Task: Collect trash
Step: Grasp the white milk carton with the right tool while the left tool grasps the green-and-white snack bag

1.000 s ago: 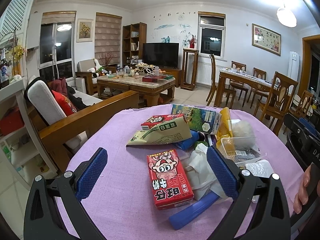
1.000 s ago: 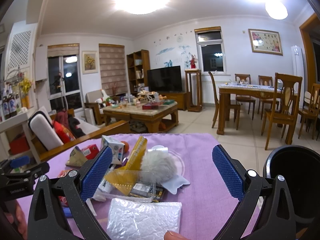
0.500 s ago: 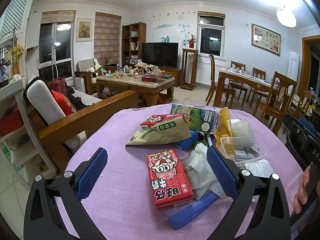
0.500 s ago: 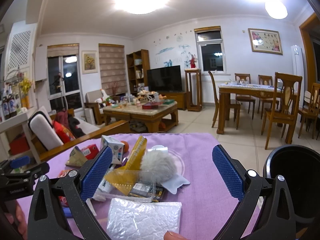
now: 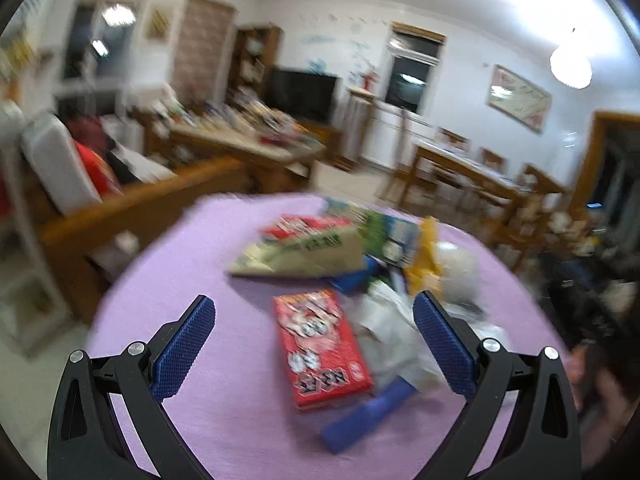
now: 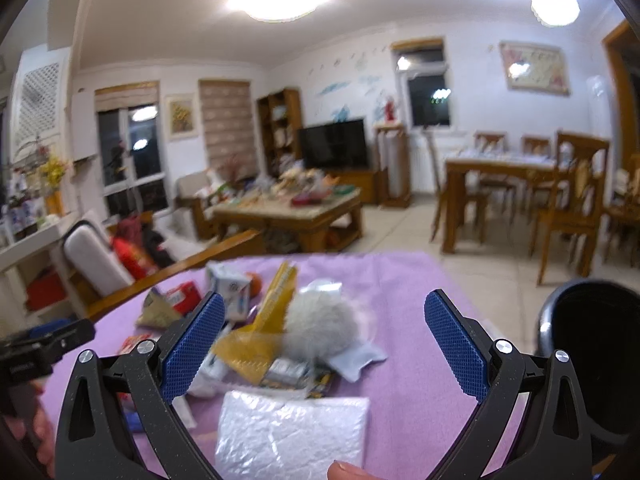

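- Since the trash is spread over the bench (image 5: 172,408), draped in a purple cloth, and nothing is held in either claw, the collecting is judged to be at its very beginning; every visible item remains to be picked up.
- A black bin (image 6: 596,360) is seen at the right edge of the right wrist view, beside the bench; it is presumed to be the place for the trash. Its inside is dark, so its contents cannot be told.
- The left claw (image 5: 314,344) is released, its jaws spread wide and empty. The left wrist view is blurred, so fine detail is not readable.
- A red carton (image 5: 320,344) lies flat on the bench between the spread jaws of the left claw, nearer the right jaw and untouched; it is judged the likeliest first pick.
- A flattened beige carton (image 5: 300,254) lies beyond the red carton, farther from the left claw, with other wrappers beside it.
- The right claw (image 6: 324,344) is likewise released and empty.
- A bubble-wrap pouch (image 6: 292,432) lies close beneath the right claw, between its jaws.
- A grey fluffy ball (image 6: 320,330) rests just beyond the pouch, beside a yellow wrapper (image 6: 256,340).
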Demonstrator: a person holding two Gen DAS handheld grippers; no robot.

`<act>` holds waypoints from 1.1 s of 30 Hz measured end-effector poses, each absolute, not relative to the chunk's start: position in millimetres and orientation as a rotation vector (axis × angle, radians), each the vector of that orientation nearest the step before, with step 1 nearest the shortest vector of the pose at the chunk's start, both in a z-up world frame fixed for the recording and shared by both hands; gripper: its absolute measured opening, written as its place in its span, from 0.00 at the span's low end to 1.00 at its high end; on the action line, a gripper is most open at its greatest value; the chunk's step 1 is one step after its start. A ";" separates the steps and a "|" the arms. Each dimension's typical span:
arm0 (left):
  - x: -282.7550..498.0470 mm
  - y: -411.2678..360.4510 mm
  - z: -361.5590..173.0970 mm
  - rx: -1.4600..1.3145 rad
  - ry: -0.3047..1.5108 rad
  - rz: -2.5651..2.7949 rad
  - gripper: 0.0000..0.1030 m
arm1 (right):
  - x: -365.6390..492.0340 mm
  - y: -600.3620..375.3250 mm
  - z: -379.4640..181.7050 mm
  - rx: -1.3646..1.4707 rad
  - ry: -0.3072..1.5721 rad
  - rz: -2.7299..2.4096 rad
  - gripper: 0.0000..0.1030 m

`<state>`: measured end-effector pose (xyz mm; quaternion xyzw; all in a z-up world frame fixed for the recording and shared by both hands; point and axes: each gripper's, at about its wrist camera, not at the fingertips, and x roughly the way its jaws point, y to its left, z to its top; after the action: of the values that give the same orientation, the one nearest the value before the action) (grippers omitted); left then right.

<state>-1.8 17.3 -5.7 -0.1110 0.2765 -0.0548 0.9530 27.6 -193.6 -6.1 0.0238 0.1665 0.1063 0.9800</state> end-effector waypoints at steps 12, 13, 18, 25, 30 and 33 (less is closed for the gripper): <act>78.0 28.4 -5.0 -0.067 0.709 -0.282 0.95 | 163.2 -57.6 32.5 -0.286 0.699 0.501 0.94; 80.4 26.1 -5.6 -0.043 0.711 -0.292 0.95 | 177.2 -48.2 25.3 -0.291 0.731 0.497 0.94; 97.0 14.8 -10.3 0.040 0.738 -0.343 0.95 | 226.7 -17.1 -13.0 -0.273 0.889 0.512 0.77; 109.4 14.8 -15.6 0.062 0.745 -0.452 0.95 | 232.4 14.4 -51.0 -0.306 0.943 0.575 0.48; 110.1 13.2 -17.0 0.026 0.747 -0.495 0.83 | 220.0 10.0 -52.1 -0.212 0.905 0.600 0.40; 111.7 10.7 -19.9 0.033 0.775 -0.485 0.59 | 204.8 -13.0 -44.7 -0.167 0.883 0.612 0.40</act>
<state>111.7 10.7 -19.9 0.0157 0.3742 -0.2343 0.8971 204.8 -13.0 -44.7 -0.0793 0.4200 0.2913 0.8558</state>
